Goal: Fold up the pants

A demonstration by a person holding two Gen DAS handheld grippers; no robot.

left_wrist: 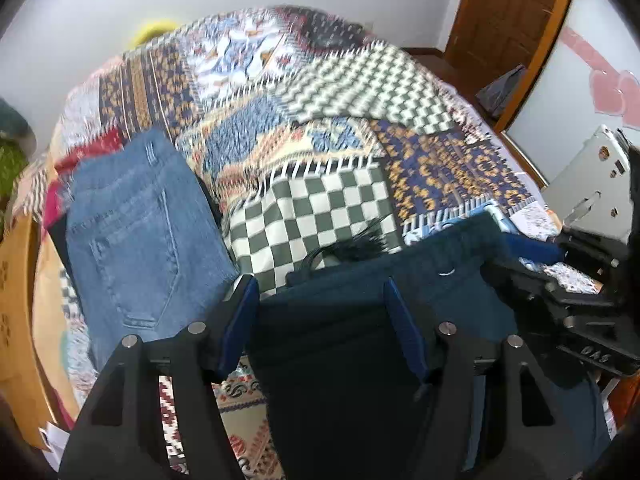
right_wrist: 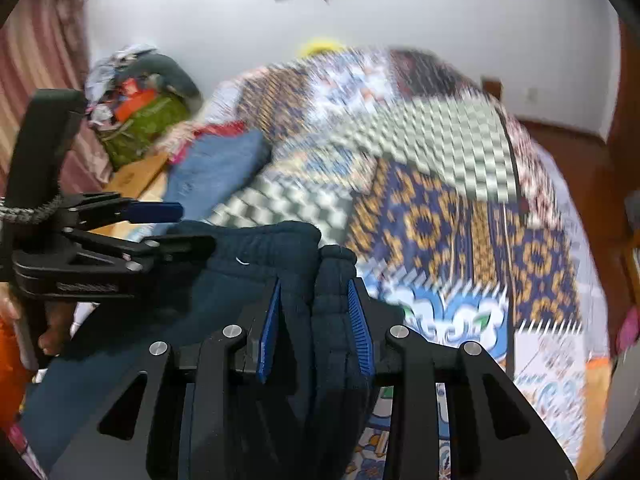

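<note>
Honestly the dark teal pants [right_wrist: 256, 248] look like the tricky part here, they're bunched at the near edge of the bed with the elastic waistband [right_wrist: 332, 276] up between the two tools and the rest drooping toward the viewer, so the long axis seems to run from the waistband back down off the near edge, though most of the legs are hidden so I can't say for sure. The right gripper [right_wrist: 316, 328] has its blue pads squeezed onto a thick wad of waistband. The left gripper [left_wrist: 320, 320] sits wider, with the dark fabric between its fingers, but I can't tell if the pads actually bite. That's my worry: if the left side is only loosely caught, the cloth could slip out on a pull and the fold would go crooked. The folded jeans [left_wrist: 136, 232] lie just left on the patchwork blanket [left_wrist: 320, 200], close enough to get dragged
</note>
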